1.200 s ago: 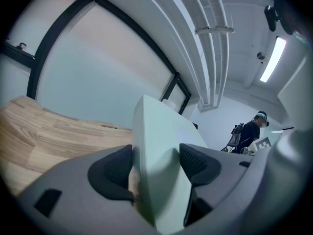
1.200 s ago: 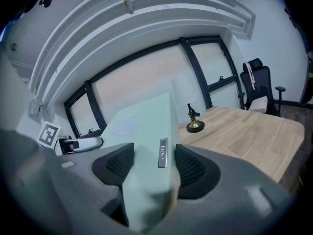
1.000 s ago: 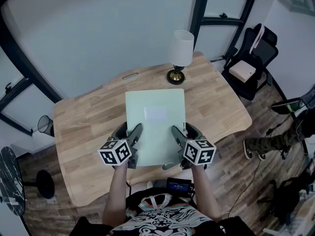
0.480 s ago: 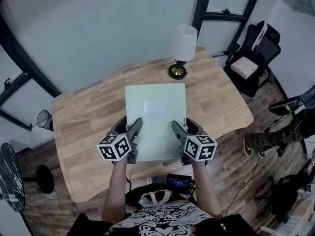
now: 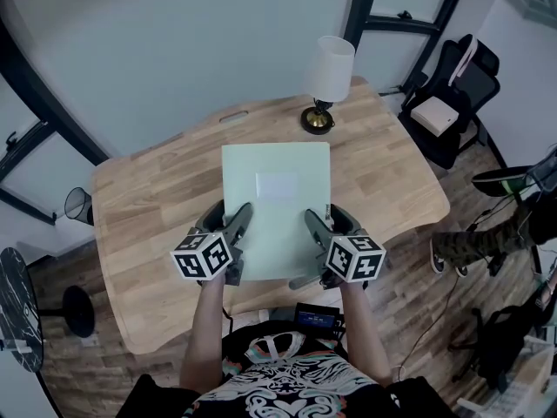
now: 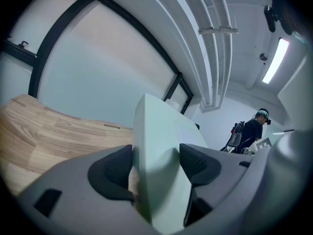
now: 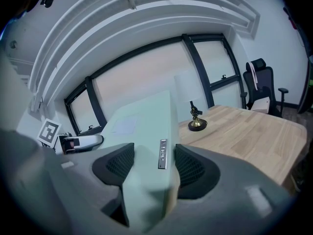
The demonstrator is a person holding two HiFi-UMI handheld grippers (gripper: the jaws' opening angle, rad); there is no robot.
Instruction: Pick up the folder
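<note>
A pale green folder point(image 5: 277, 205) with a white label is held flat above the wooden table point(image 5: 148, 207). My left gripper point(image 5: 233, 240) is shut on the folder's near left edge, and my right gripper point(image 5: 315, 242) is shut on its near right edge. In the left gripper view the folder point(image 6: 156, 155) stands pinched between both dark pads. In the right gripper view the folder point(image 7: 146, 151) fills the gap between the pads, a small metal clip showing on its edge.
A table lamp point(image 5: 327, 81) with a white shade and brass base stands at the table's far edge, just beyond the folder. A black office chair point(image 5: 448, 103) is at the right, a small bin point(image 5: 77, 205) at the left. A person stands far off point(image 6: 254, 131).
The folder and both grippers have held nearly the same pose, drifting slightly away from me; the view shifted a little, with the lamp now higher in the picture.
</note>
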